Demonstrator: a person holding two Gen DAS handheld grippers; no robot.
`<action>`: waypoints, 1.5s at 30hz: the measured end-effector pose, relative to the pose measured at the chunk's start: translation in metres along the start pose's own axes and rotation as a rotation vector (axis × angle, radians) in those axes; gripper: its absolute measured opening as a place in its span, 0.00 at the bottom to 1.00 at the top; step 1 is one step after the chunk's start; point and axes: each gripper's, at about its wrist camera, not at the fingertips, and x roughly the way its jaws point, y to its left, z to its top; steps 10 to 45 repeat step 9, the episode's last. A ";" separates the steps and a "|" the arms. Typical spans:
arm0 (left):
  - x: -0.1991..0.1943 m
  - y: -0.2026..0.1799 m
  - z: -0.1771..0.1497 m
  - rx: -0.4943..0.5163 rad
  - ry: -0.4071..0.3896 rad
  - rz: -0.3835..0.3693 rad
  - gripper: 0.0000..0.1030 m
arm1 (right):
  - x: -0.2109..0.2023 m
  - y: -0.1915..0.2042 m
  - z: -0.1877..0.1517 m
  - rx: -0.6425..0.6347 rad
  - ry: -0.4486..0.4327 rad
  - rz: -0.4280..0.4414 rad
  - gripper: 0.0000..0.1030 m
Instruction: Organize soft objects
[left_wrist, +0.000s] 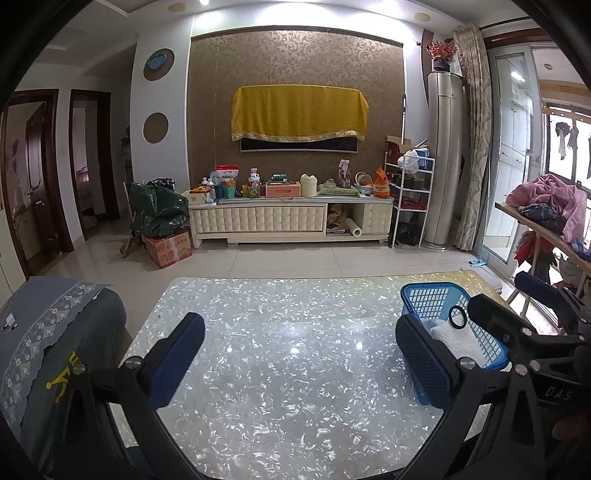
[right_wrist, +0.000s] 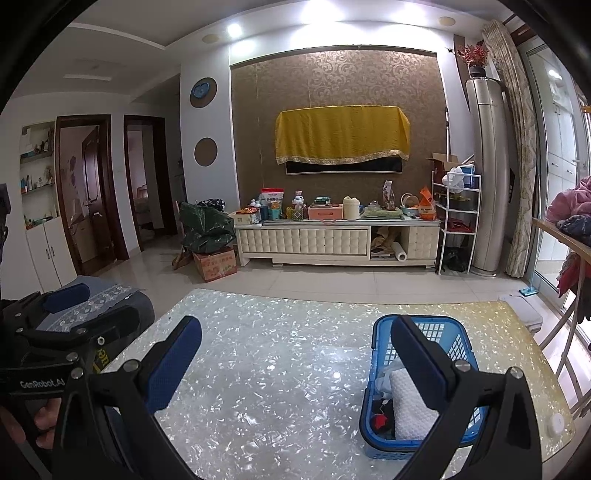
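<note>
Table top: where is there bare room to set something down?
Most of the table is bare, from the covered chair at its left edge across to the blue basket. The right side is crowded: the basket there already holds a white cloth and darker items.

The worktop (right_wrist: 280, 369) fills the lower half of both frames. The basket (right_wrist: 458, 339) sits on it at lower right in your right wrist view, near the right edge. Inside it, a folded cloth (right_wrist: 406, 402) lies to the right and small dark items (right_wrist: 380, 410) to the left. In the left wrist view a ring (left_wrist: 459, 317) rests over the basket's near rim. At lower left of both frames, a draped chair (left_wrist: 55, 332) stands beside the worktop. Behind the worktop, across the floor, a cabinet (right_wrist: 332, 240) runs along the wall at frame centre.
</note>
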 end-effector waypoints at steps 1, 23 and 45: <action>0.000 0.000 0.000 0.001 0.001 0.001 1.00 | 0.001 0.000 0.000 0.000 0.002 -0.001 0.99; -0.002 -0.001 -0.001 0.001 -0.006 -0.006 1.00 | 0.001 0.000 0.001 0.002 0.004 -0.003 0.99; -0.002 -0.001 -0.001 0.001 -0.006 -0.006 1.00 | 0.001 0.000 0.001 0.002 0.004 -0.003 0.99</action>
